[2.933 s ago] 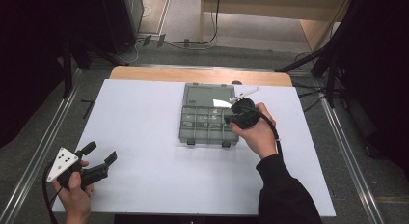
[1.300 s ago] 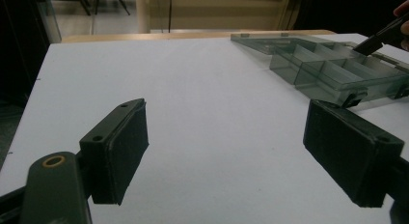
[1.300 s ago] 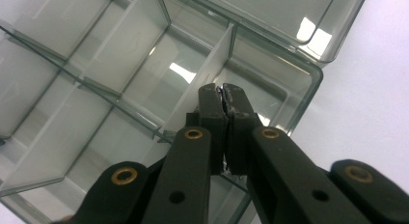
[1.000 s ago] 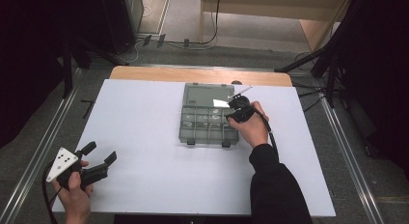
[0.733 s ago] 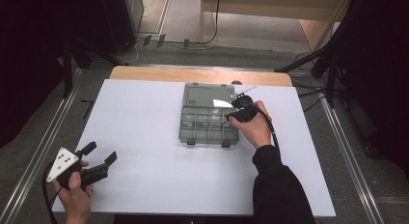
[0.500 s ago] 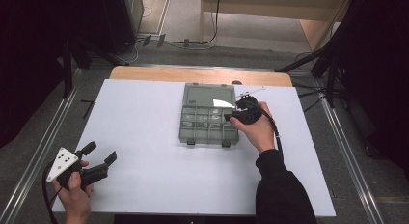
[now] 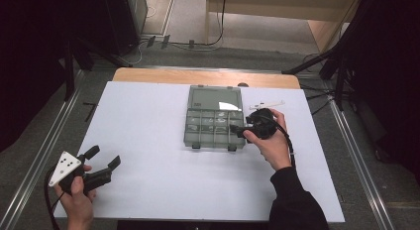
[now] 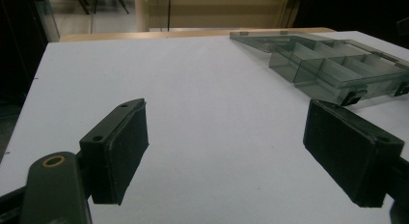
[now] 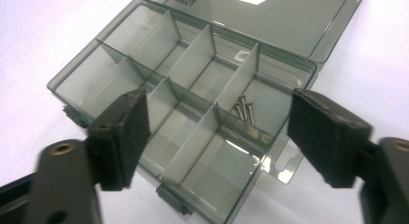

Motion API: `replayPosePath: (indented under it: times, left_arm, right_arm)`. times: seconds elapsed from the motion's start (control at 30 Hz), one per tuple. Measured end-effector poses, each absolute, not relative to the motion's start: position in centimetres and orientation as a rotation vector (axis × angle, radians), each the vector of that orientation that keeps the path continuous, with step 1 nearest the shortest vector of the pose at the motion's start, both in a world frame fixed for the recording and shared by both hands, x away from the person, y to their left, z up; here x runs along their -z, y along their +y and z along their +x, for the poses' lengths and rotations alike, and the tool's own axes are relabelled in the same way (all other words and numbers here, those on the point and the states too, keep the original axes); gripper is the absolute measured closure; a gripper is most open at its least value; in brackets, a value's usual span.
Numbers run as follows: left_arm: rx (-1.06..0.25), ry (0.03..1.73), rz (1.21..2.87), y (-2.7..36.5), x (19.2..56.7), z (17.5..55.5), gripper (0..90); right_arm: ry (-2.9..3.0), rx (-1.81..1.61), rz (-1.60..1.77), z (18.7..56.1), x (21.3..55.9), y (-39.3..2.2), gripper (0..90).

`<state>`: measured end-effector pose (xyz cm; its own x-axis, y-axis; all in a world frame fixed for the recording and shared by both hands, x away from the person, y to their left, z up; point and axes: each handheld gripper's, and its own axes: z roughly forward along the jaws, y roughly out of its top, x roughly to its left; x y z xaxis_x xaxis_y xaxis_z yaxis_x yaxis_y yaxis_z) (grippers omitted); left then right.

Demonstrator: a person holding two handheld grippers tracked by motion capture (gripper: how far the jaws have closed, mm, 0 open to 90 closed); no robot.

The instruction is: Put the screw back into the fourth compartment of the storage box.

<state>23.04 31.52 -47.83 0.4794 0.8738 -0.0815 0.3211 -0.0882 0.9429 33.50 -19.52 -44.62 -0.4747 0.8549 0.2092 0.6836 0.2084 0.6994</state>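
Non-task items, white table [image 7: 148, 121].
Small white strip [image 7: 267, 103], possibly a tool, just beyond right claw [image 7: 238, 130]; floor cables [image 7: 198, 41] farther off.

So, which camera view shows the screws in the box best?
The right gripper view: the screws lie close and sharp in one compartment of the box. The high view makes them tiny specks; the left gripper view shows the box from the side.

L gripper [image 7: 102, 157] & R gripper [image 7: 236, 130] agape

Wide-open right claw [image 9: 217, 142] above open compartment box [image 9: 144, 45], screws [image 9: 243, 109] inside
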Motion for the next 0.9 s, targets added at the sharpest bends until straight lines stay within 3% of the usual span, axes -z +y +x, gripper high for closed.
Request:
replayPosePath:
  times: [0.2, 0.9]
  left_arm:
    - [-0.644, 1.042, 1.652, 31.5, 47.8, 23.0, 16.3]
    - [-0.648, 1.035, 1.654, 31.4, 47.8, 22.9, 16.3]
  right_arm:
    - [2.221, -1.169, 1.436, 31.7, 45.0, -19.8, 15.0]
    - [2.022, -1.225, 1.391, 25.5, 47.2, -23.9, 14.8]
